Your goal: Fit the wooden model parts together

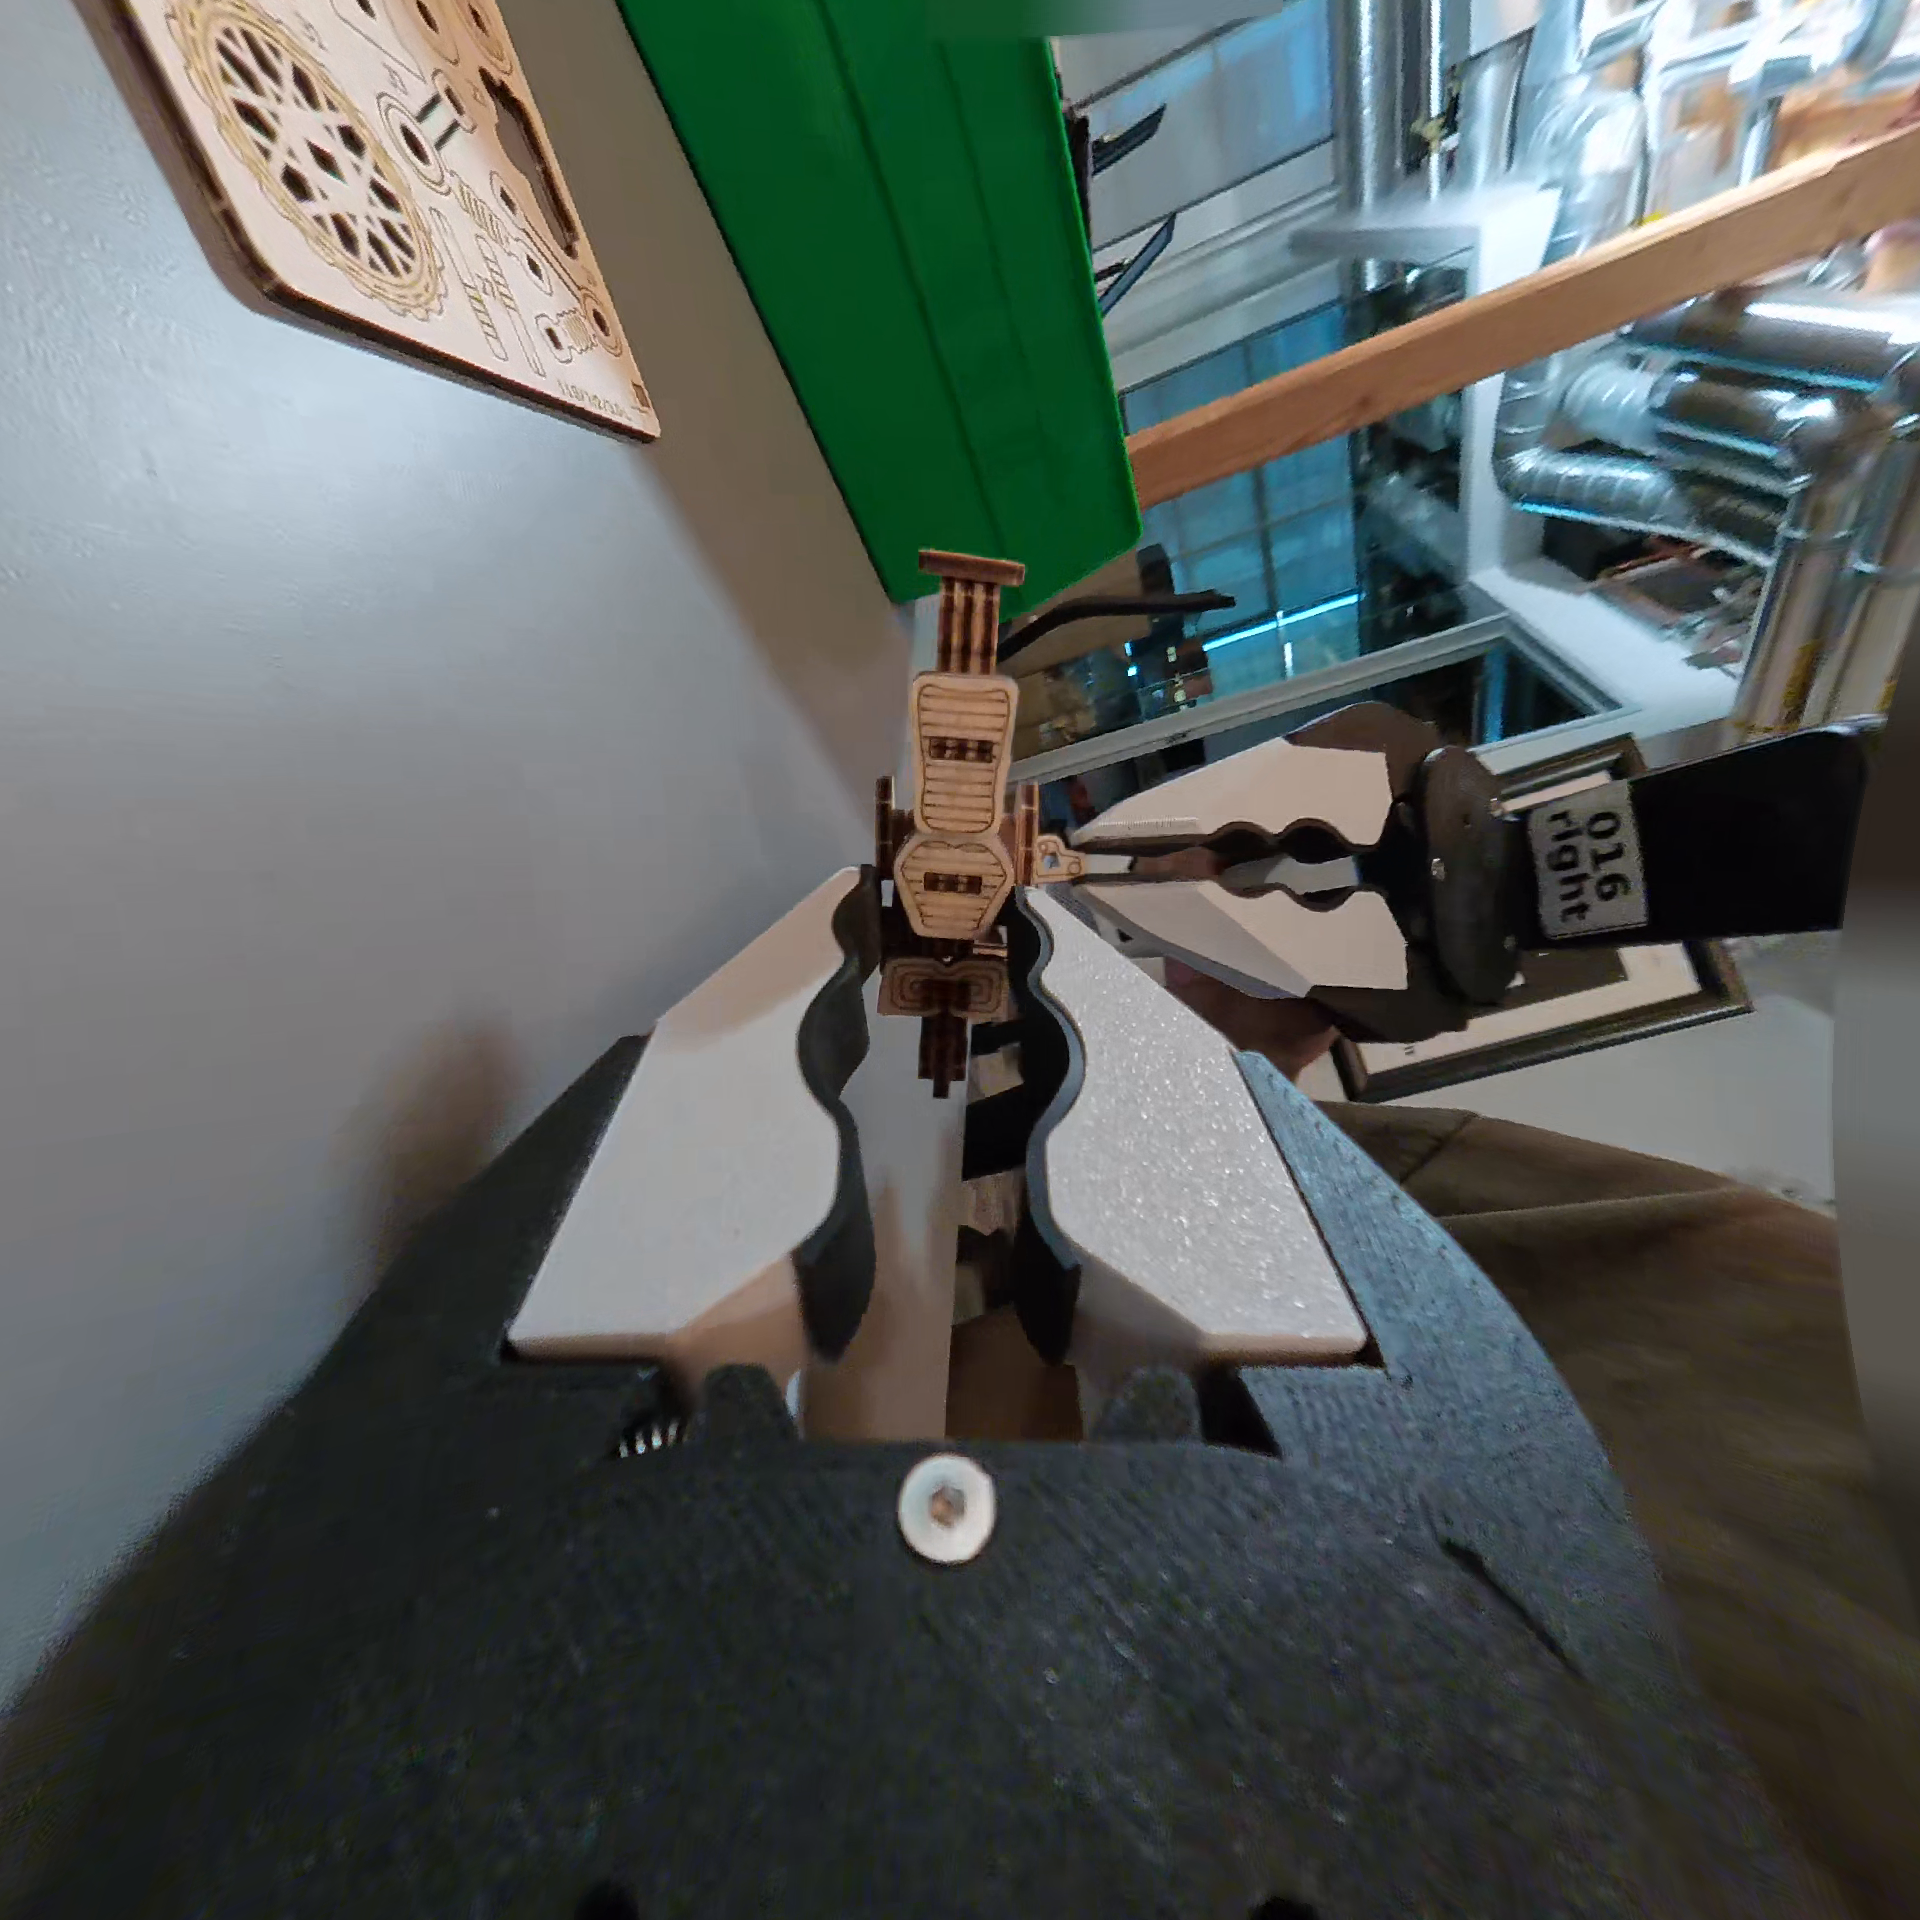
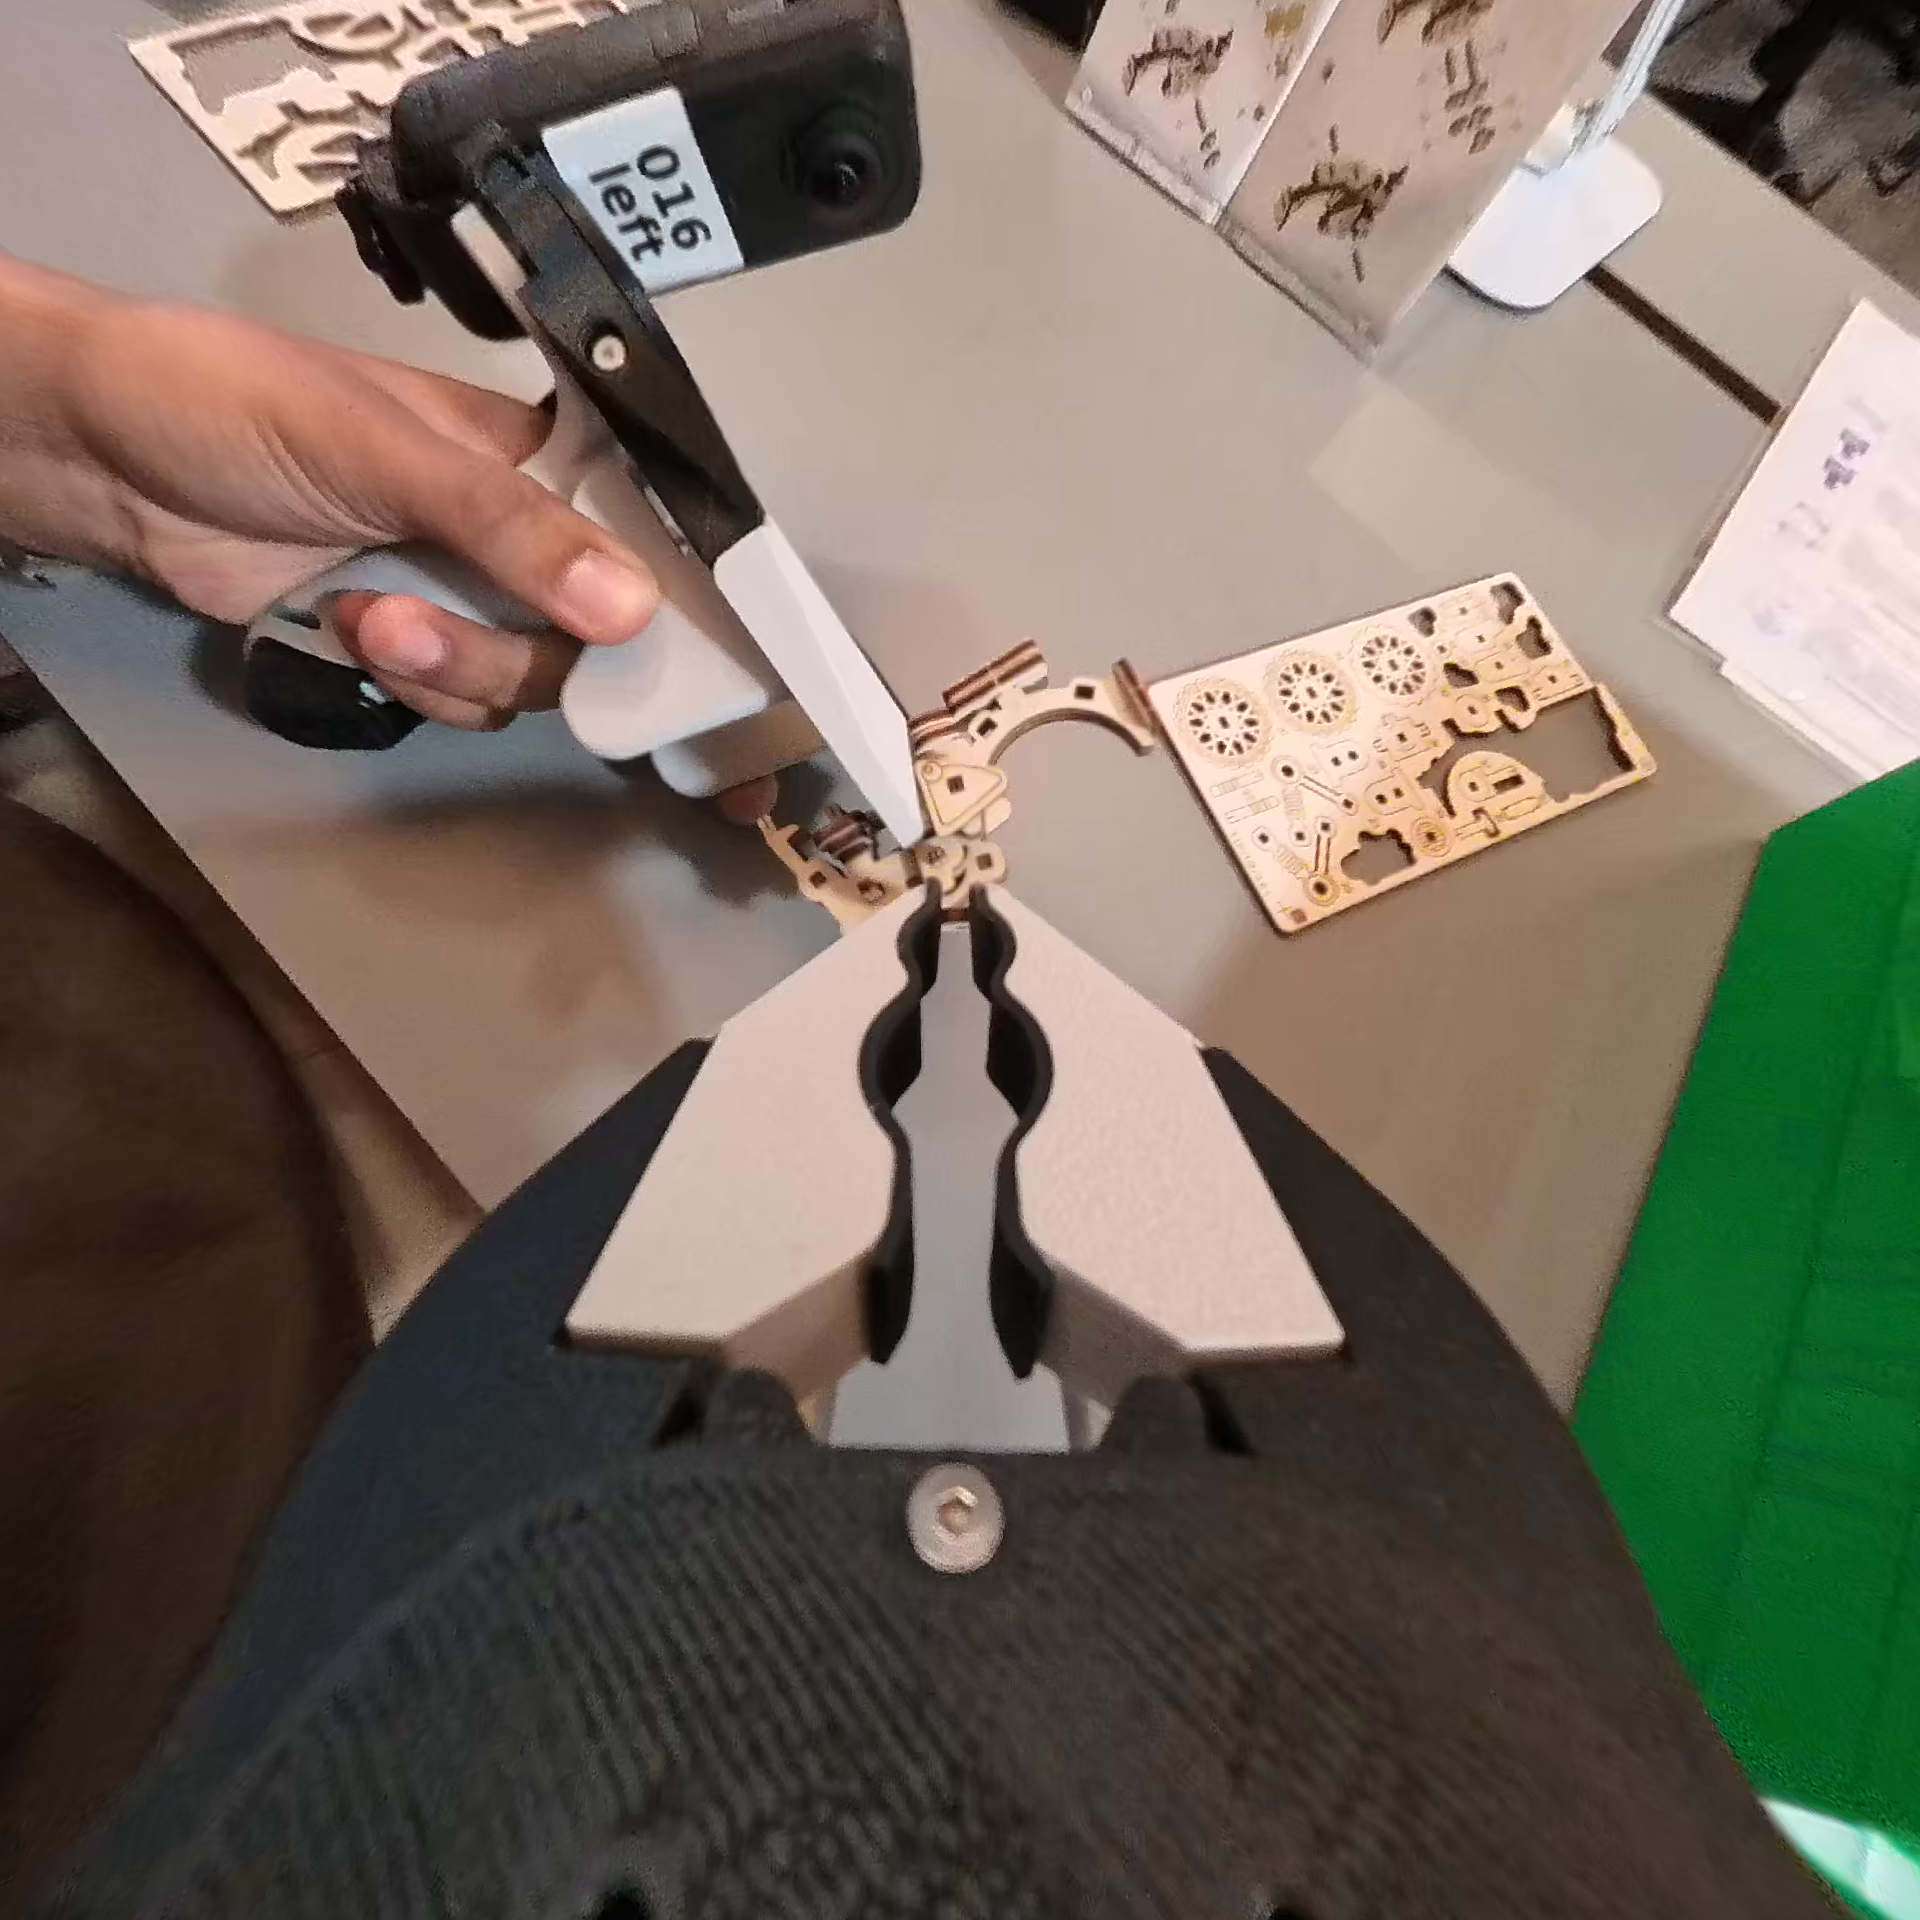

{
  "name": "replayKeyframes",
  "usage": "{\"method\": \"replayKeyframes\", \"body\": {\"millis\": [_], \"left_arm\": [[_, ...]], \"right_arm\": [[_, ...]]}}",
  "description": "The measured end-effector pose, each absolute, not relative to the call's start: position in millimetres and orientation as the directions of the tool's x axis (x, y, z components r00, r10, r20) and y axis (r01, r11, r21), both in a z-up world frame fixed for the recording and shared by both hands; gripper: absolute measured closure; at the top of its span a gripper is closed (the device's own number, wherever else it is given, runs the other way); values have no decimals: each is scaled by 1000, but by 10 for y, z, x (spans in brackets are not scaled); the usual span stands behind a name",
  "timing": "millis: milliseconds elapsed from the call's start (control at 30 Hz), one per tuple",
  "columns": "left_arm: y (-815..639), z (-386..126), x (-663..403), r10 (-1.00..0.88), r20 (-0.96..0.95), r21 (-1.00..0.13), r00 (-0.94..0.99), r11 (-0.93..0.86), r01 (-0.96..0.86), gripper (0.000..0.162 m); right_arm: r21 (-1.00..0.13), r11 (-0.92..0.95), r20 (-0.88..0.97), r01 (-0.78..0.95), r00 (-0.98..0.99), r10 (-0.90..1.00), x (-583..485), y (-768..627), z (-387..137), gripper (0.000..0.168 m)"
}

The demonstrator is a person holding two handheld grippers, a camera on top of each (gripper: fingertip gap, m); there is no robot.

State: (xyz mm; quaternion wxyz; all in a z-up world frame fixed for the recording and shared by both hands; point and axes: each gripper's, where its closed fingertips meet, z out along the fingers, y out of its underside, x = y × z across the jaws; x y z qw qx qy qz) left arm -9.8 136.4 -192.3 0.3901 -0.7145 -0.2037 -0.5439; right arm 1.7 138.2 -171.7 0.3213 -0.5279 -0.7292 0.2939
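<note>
wooden model (image 1: 954,831) pinched by left gripper (image 1: 940,904) and right gripper (image 2: 953,902)

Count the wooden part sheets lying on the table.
2. One part sheet lies right of the model being assembled, with several cutouts empty; a second part sheet, mostly punched out, lies at the far left, partly behind the left hand-held gripper.

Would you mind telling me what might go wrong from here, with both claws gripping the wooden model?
1. The right claw pinches only a tiny wooden tab at its tips; pushing it in could twist it or snap it.
2. The left claw holds the wooden model near its lower end, in the air, so sideways pressure may pivot it or make it slip.
</note>
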Motion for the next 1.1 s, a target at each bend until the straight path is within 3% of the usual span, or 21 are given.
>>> {"method": "replayKeyframes", "body": {"millis": [133, 333, 533, 900, 1100], "left_arm": [[1360, -1885, -149, -136, 956, -288, 260, -601, 745, 140], [1350, -1858, -199, -137, 967, -256, 217, -588, 768, 140], [1344, -1860, -183, -138, 967, -253, 213, -596, 762, 140], [1341, -1862, -171, -138, 968, -250, 210, -603, 758, 140], [1340, -1860, -169, -139, 968, -250, 209, -603, 757, 140]], "right_arm": [[-809, 262, 117, 526, -293, 949, 50, 1361, -1724, 165], [-701, 180, -58, 690, -307, 950, 249, 1460, -2130, 164], [-644, 163, -108, 748, -300, 948, 314, 1495, -2305, 164], [-594, 199, -102, 780, -318, 943, 440, 1561, -2382, 158], [-596, 213, -81, 774, -322, 943, 436, 1576, -2392, 164]]}}
